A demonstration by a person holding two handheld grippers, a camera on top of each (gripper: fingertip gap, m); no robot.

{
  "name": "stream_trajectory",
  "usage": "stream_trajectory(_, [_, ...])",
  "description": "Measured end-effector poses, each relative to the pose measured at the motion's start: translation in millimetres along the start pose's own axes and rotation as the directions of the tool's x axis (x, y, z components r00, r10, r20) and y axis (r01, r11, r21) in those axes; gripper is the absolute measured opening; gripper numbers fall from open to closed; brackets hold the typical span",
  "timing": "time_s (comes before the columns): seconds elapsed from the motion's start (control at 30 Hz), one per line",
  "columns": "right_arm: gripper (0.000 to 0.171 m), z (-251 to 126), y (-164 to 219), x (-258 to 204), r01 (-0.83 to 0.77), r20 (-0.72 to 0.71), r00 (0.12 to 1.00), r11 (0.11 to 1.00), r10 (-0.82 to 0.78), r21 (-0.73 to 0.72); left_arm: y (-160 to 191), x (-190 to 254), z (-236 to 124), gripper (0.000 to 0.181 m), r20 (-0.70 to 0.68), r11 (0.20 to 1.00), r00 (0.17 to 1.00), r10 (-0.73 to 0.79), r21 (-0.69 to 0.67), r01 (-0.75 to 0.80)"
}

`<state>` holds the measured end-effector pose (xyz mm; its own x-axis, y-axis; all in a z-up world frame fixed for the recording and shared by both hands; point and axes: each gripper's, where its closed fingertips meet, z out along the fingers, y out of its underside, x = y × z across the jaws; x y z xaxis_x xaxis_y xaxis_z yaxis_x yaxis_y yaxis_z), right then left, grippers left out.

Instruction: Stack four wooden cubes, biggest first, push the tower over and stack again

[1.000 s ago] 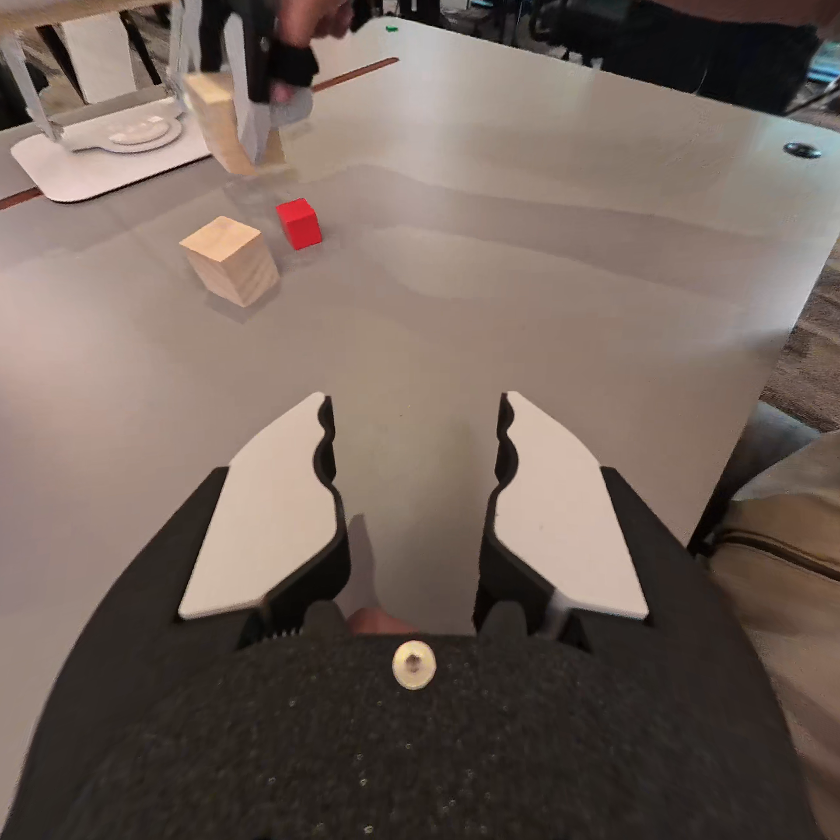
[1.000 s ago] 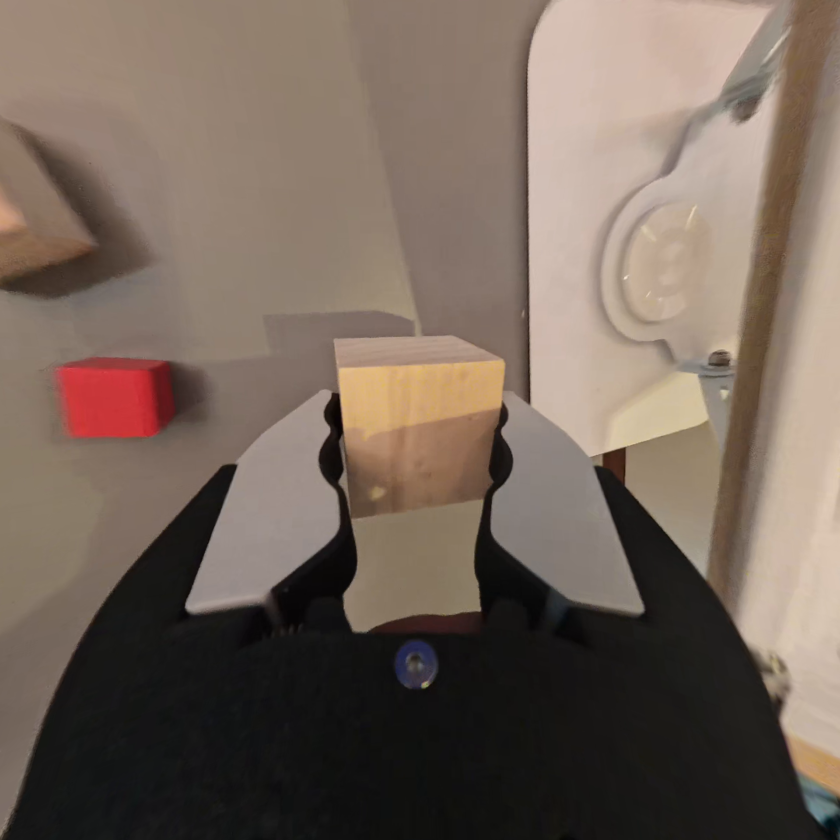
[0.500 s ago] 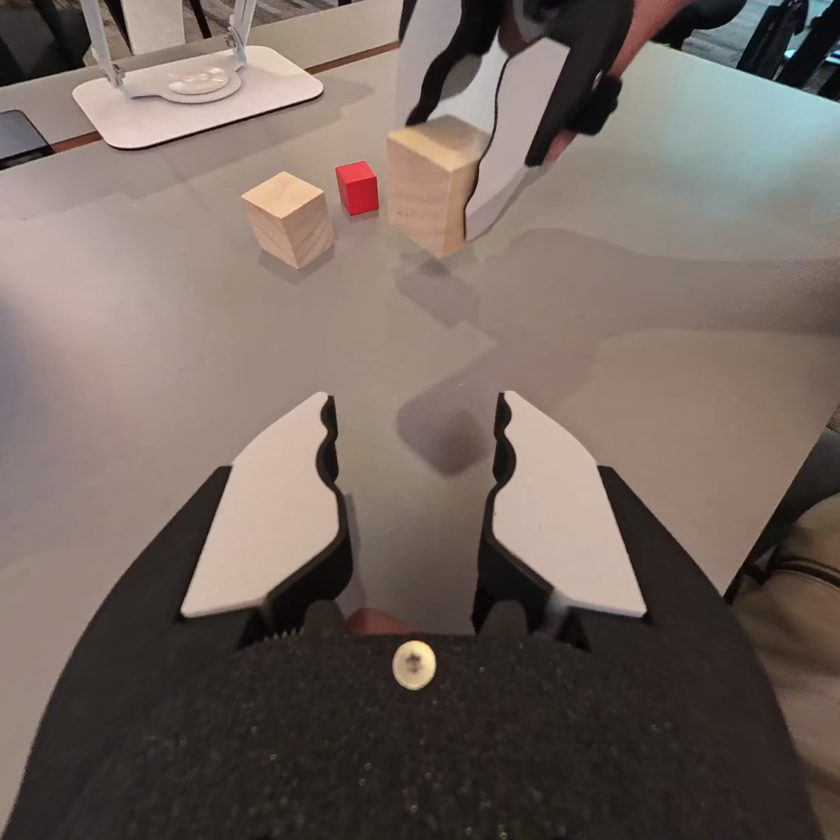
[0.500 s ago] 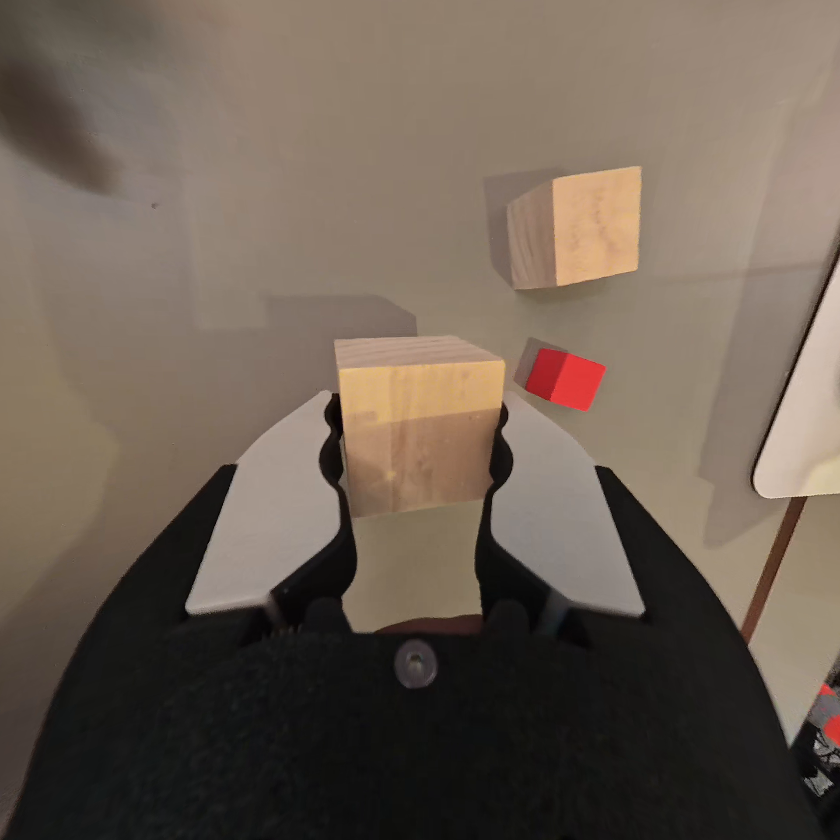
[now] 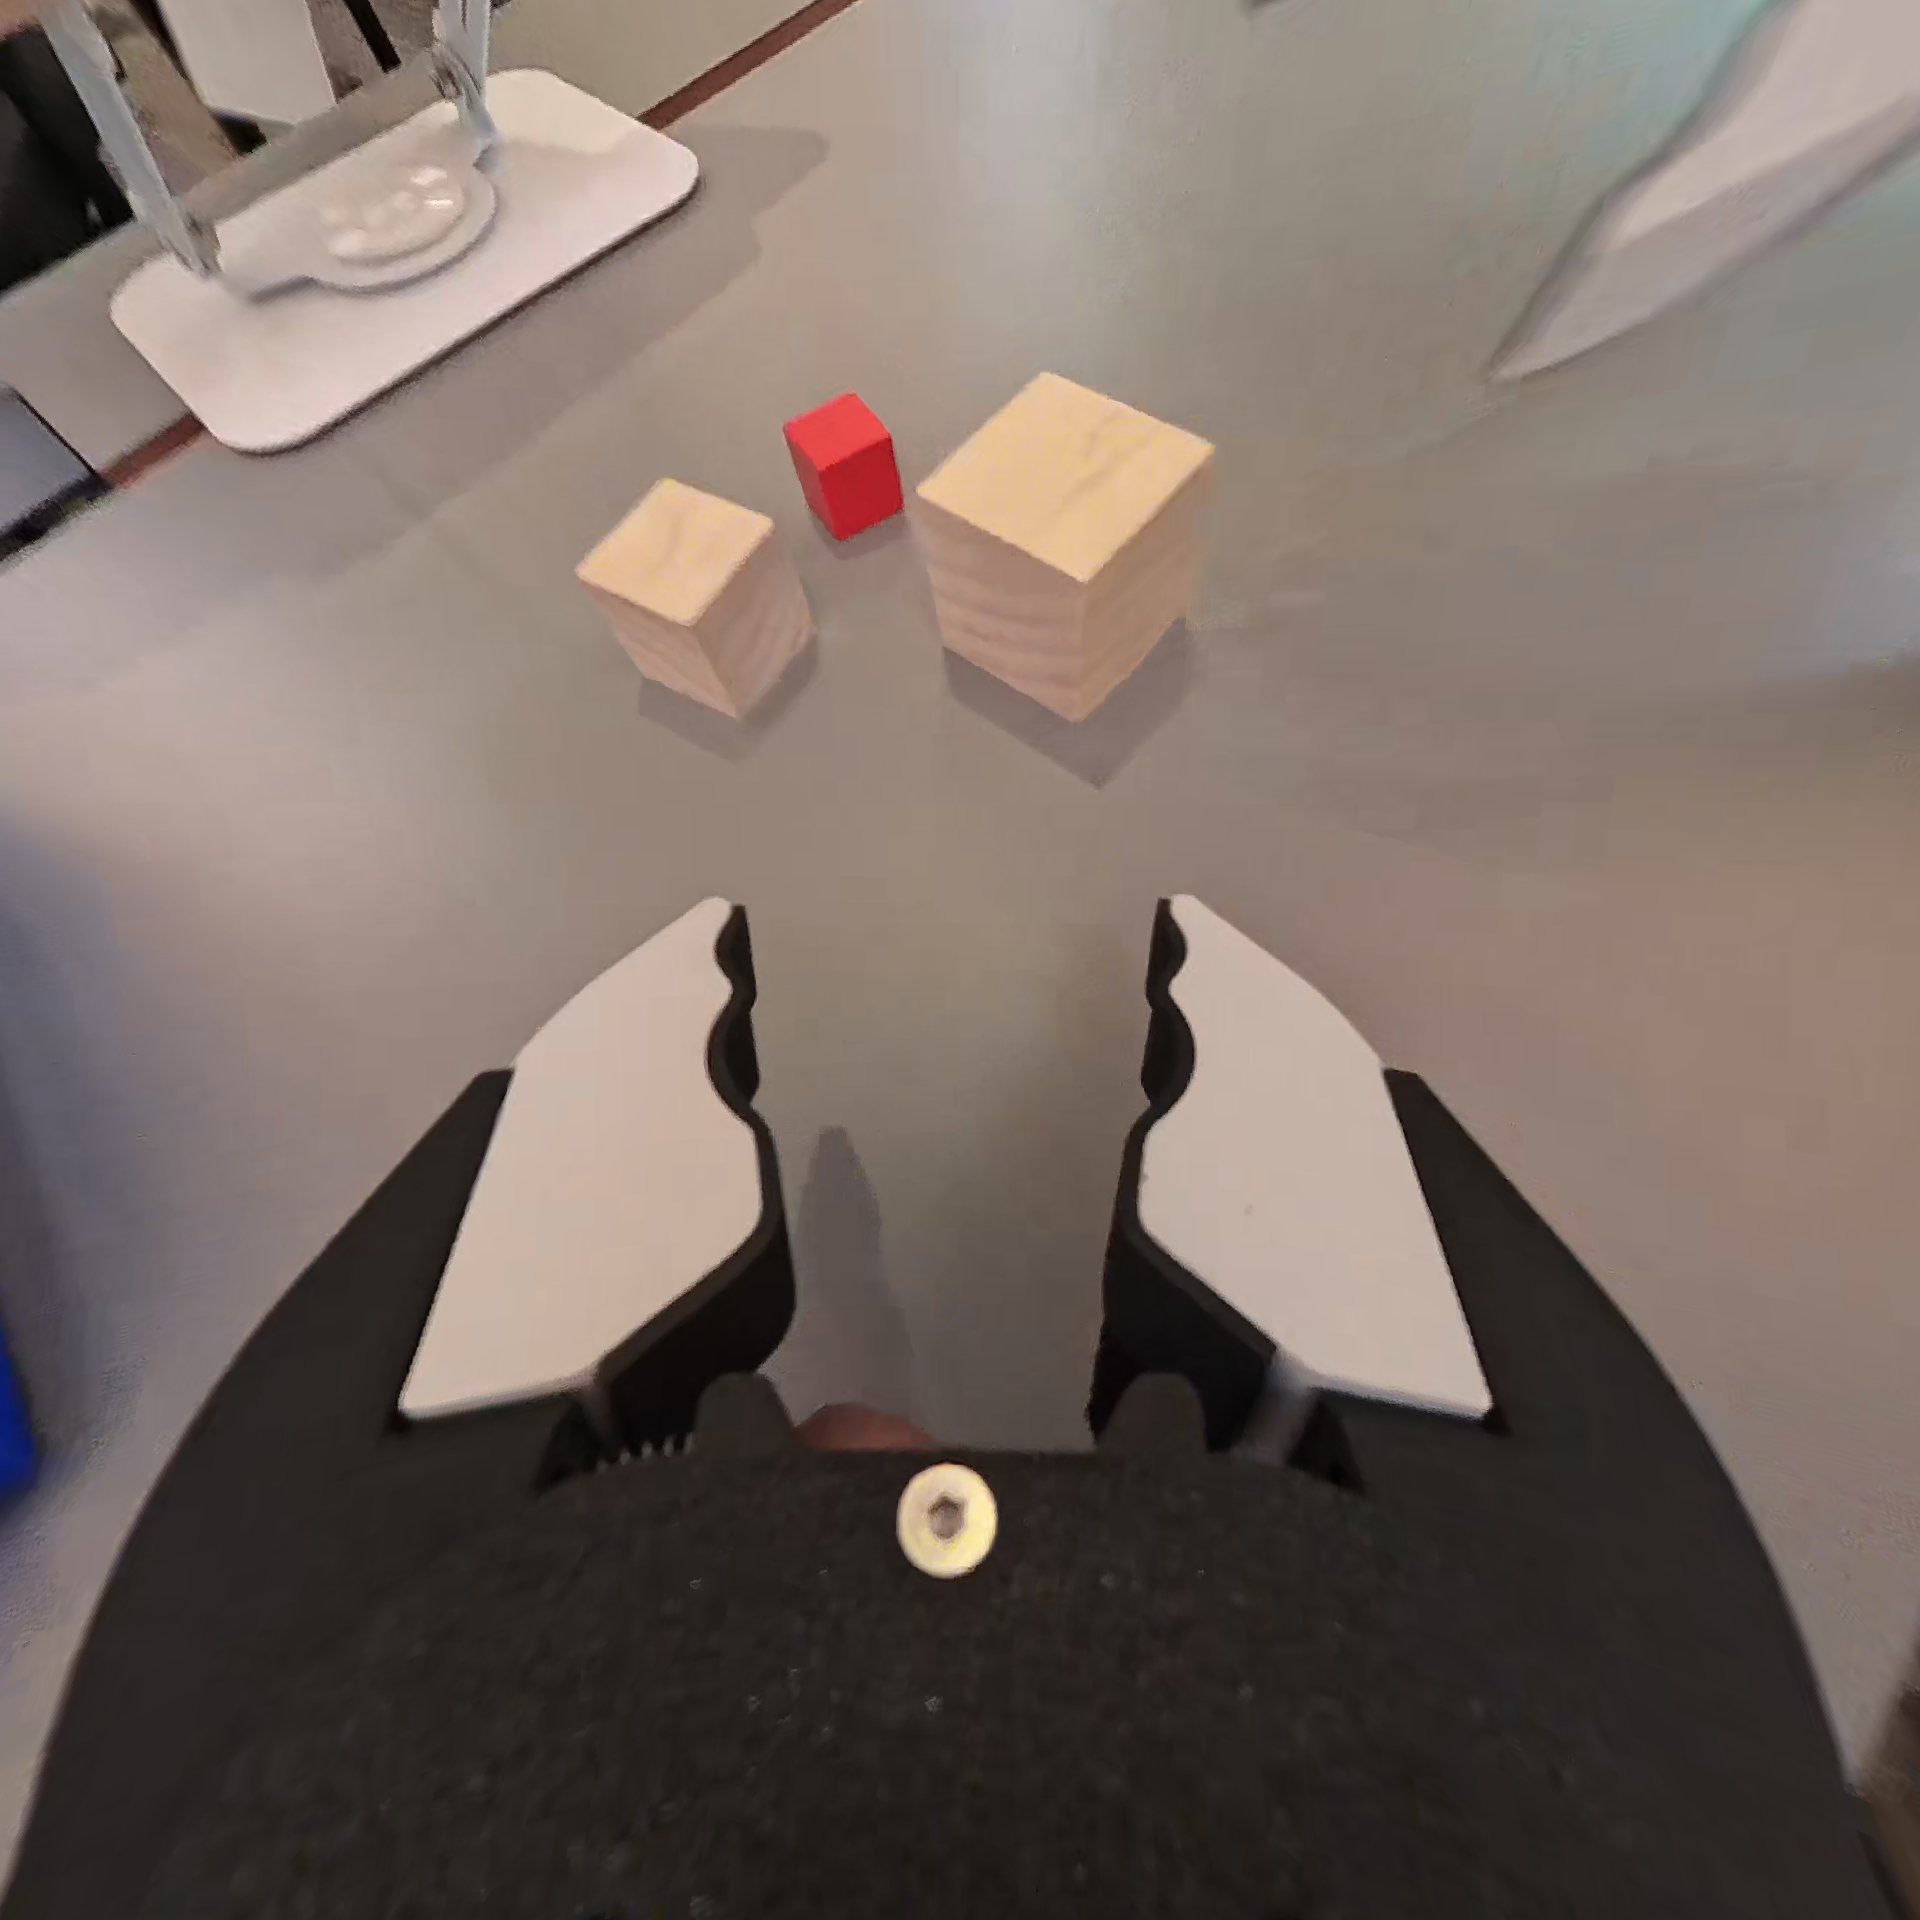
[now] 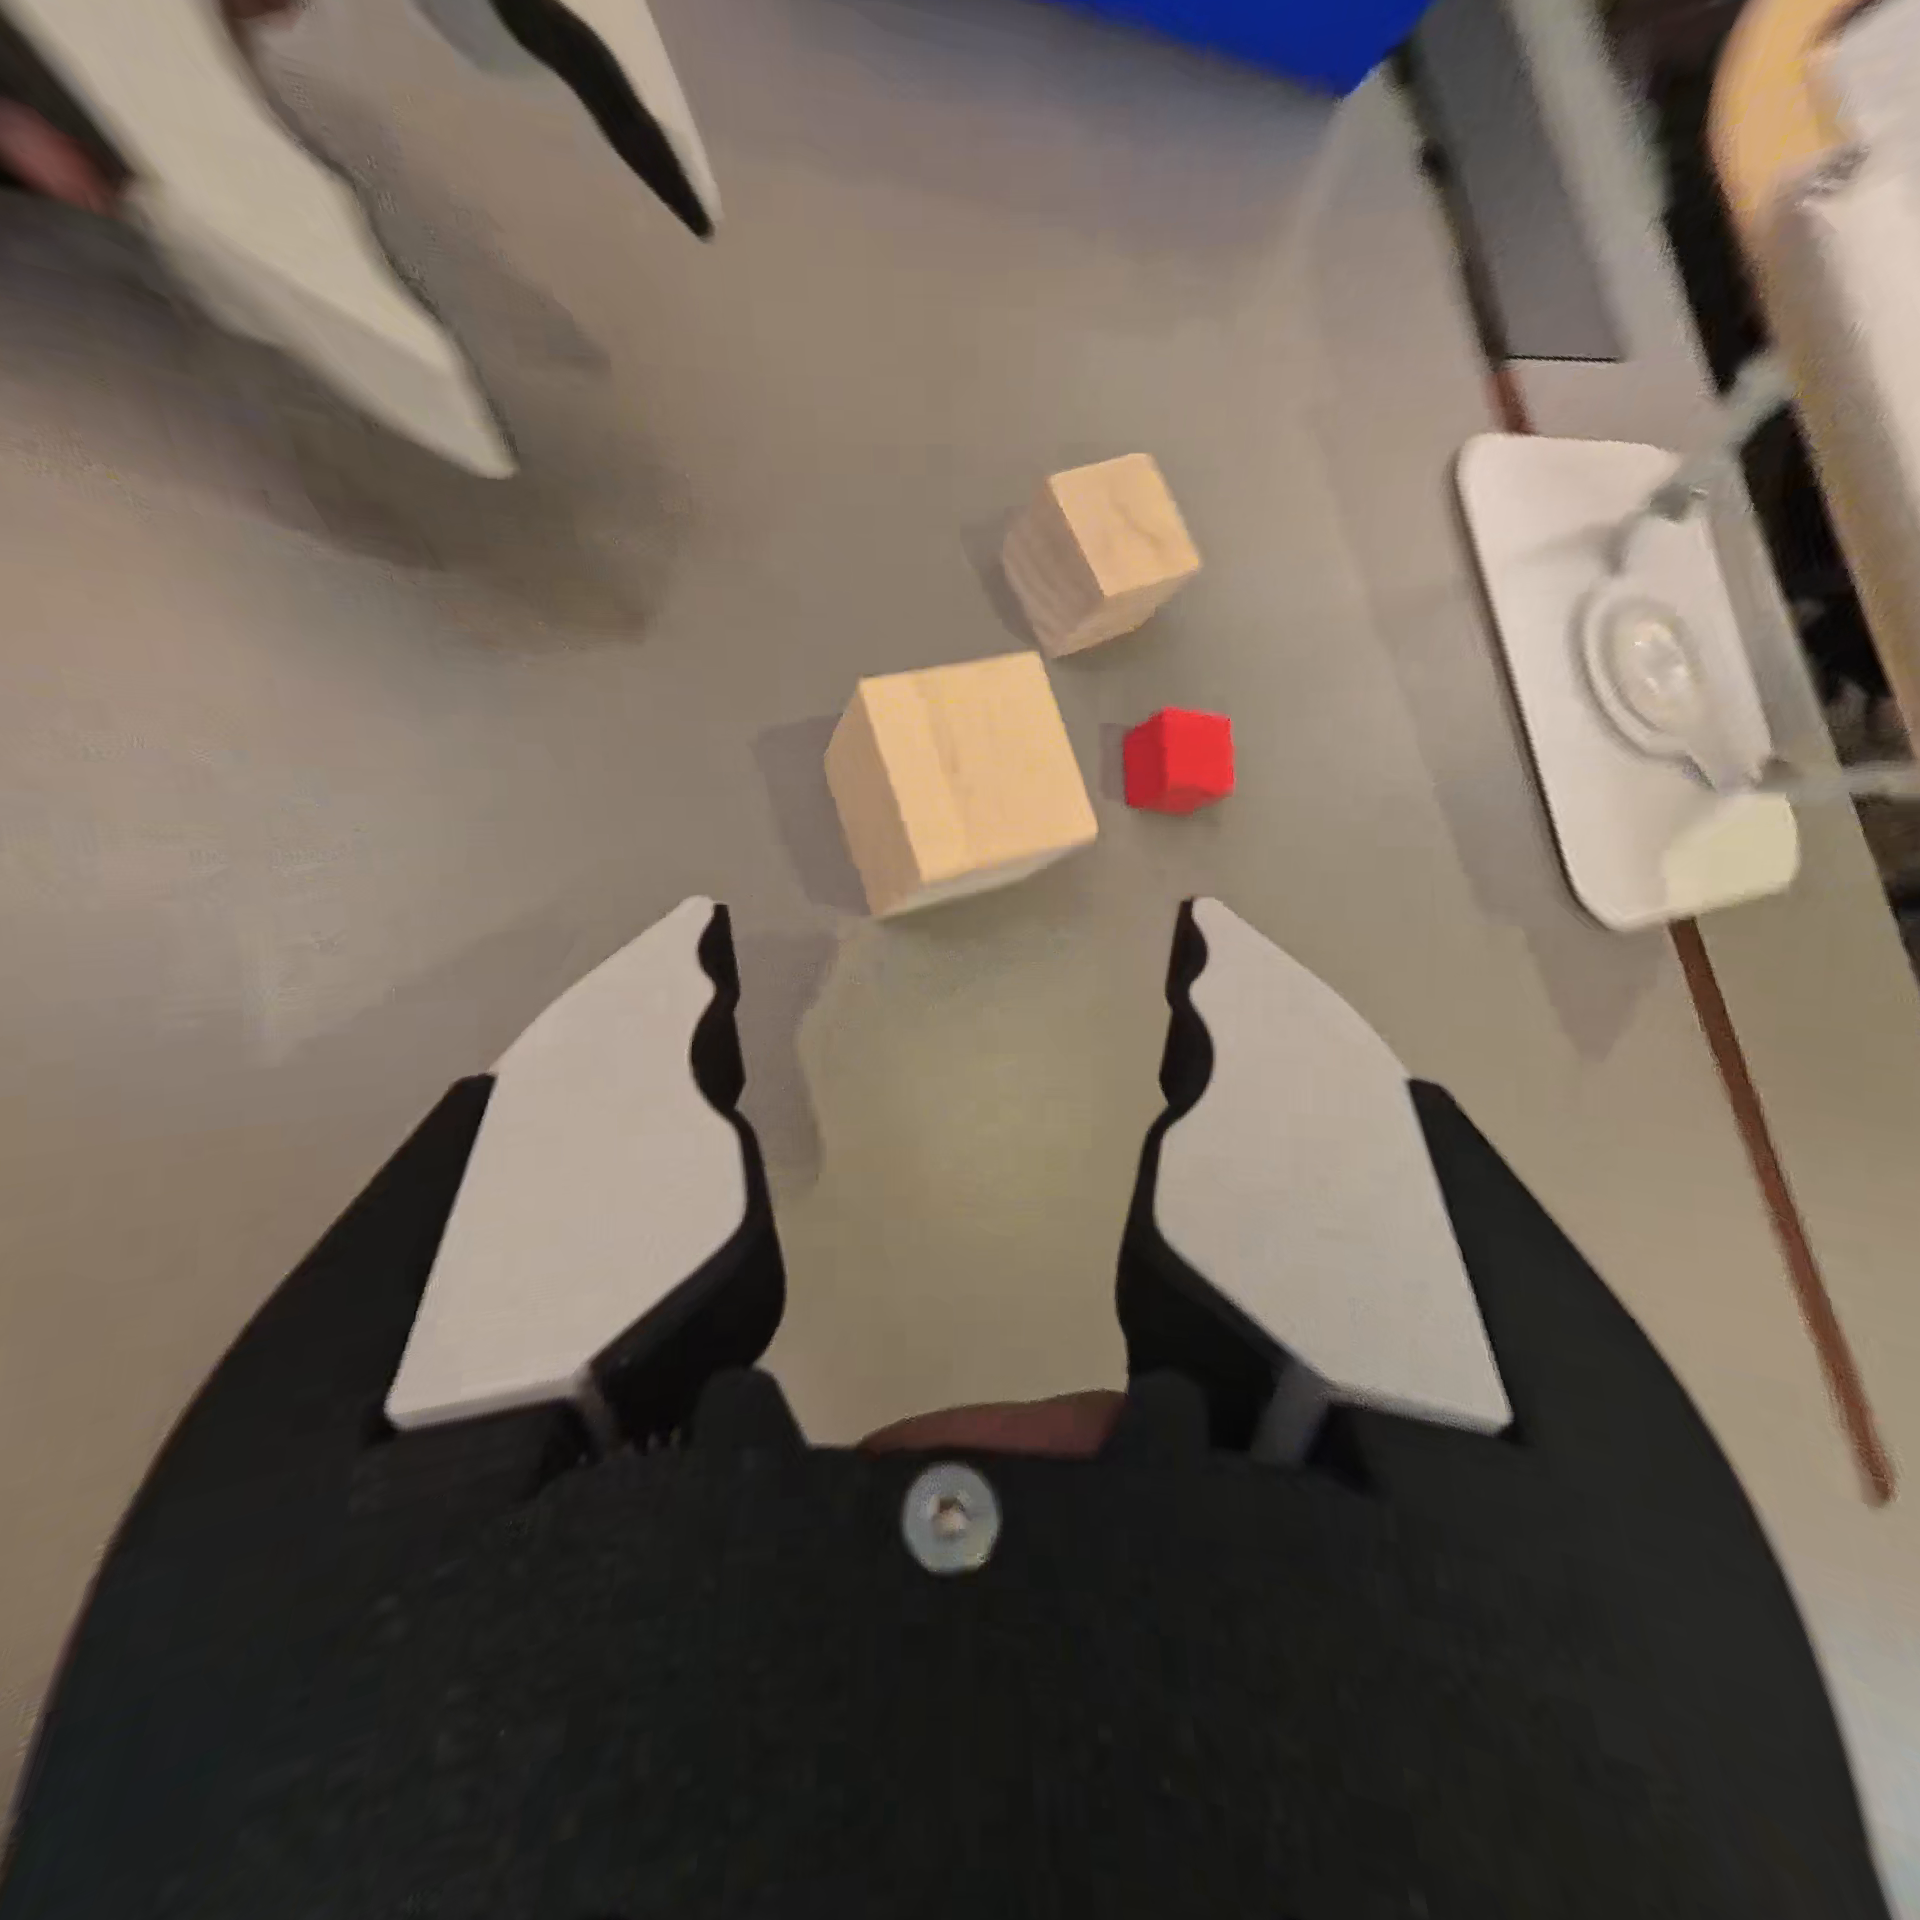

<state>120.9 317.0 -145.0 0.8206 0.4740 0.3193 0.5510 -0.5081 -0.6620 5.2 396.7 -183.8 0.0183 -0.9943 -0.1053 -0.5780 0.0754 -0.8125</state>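
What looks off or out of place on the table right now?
Only three cubes show, not four: the big wooden cube, the smaller wooden cube and the red cube. All sit flat and apart, turned at different angles. Nothing is stacked, spilled or damaged.

Grey table (image 5: pixel 1455 935): three cubes (image 5: pixel 1060 540), white stand (image 5: pixel 416 260).

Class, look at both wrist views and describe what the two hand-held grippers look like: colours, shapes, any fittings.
The left gripper and right gripper look alike: a wide, matte black, speckled body that forks into two arms, each topped with a flat pale grey finger tapering to a point. The inner edges are black and wavy. A single round metal screw sits in the body's middle. No cables or sleeves show.
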Motion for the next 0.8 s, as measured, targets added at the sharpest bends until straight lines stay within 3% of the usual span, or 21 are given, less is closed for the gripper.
stream_trajectory(0.17, [0.075,-65.2,44.5,-50.6,-0.26,-0.017,0.963,0.943,0.269,0.206,-27.1,-46.4,42.0,0.072,-0.028,0.973,0.98,0.198,-0.111,-0.2])
stream_trajectory(0.37, [0.073,-94.1,69.2,-107.1,-0.398,0.069,0.916,0.876,0.395,0.271,-29.6,-68.6,105.6,0.076,-0.188,0.903,0.944,0.272,-0.29,-0.318])
stream_trajectory(0.43, [0.073,-97.9,72.7,-114.1,-0.41,0.072,0.911,0.869,0.407,0.278,-23.0,-68.3,116.9,0.065,-0.248,0.884,0.936,0.249,-0.337,-0.324])
stream_trajectory(0.47, [0.073,-99.1,74.3,-115.6,-0.417,0.072,0.907,0.864,0.415,0.282,-19.8,-68.9,120.4,0.049,-0.267,0.873,0.93,0.253,-0.353,-0.338])
stream_trajectory(0.6, [0.071,-100.7,77.9,-118.6,-0.456,0.102,0.888,0.836,0.448,0.304,-25.2,-72.4,118.3,0.046,-0.306,0.861,0.916,0.261,-0.356,-0.364])
stream_trajectory(0.8, [0.07,-95.1,85.5,-120.7,-0.475,0.118,0.879,0.831,0.462,0.29,-84.1,-33.3,75.1,0.046,-0.365,0.892,0.879,0.308,-0.212,-0.4])
